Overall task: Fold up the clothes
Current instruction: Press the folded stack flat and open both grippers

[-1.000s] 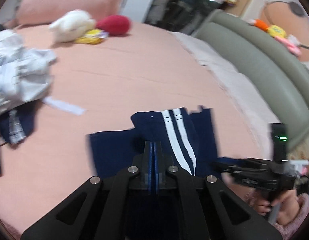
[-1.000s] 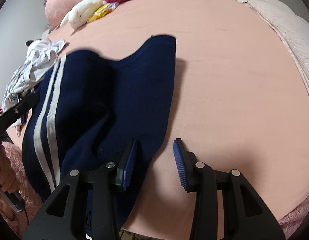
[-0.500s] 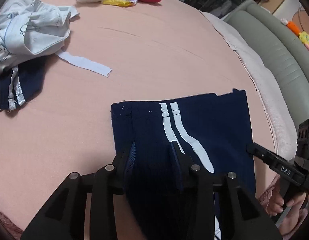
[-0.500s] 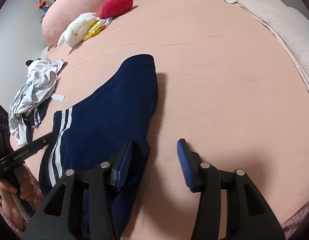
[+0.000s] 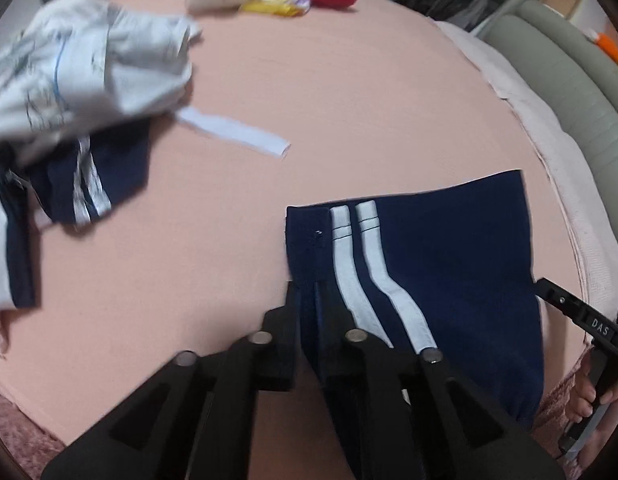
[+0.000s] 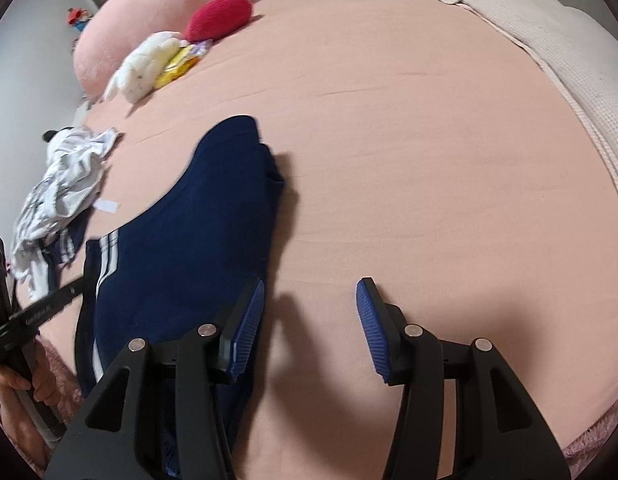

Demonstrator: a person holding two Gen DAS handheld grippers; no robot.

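Navy shorts (image 5: 449, 264) with two white side stripes (image 5: 349, 264) lie flat on the pink bed sheet (image 5: 349, 100), near the bed's front edge; in the right wrist view the same shorts (image 6: 181, 248) run from the lower left up toward the middle of the bed. Left tool (image 5: 313, 304) sits at the shorts' left edge, jaws narrow, with a fold of navy fabric between them; pads look pressed on it, but contact is partly hidden. Right tool (image 6: 309, 320) hovers at the shorts' right edge, jaws wide apart, nothing between them; its left pad is over the fabric edge, its right pad over bare sheet. A hand (image 6: 25, 388) gripping the left tool's handle shows at lower left. Off to the left: a crumpled white garment (image 5: 81, 72) lying over another navy striped piece (image 5: 85, 184), with a white strip (image 5: 233, 132) just beside them. At the far end: white plush toy (image 6: 145, 68), yellow packet (image 6: 181, 64), red plush (image 6: 219, 16), big pink pillow (image 6: 149, 12). Grey padded bed frame (image 5: 569, 92) at right.
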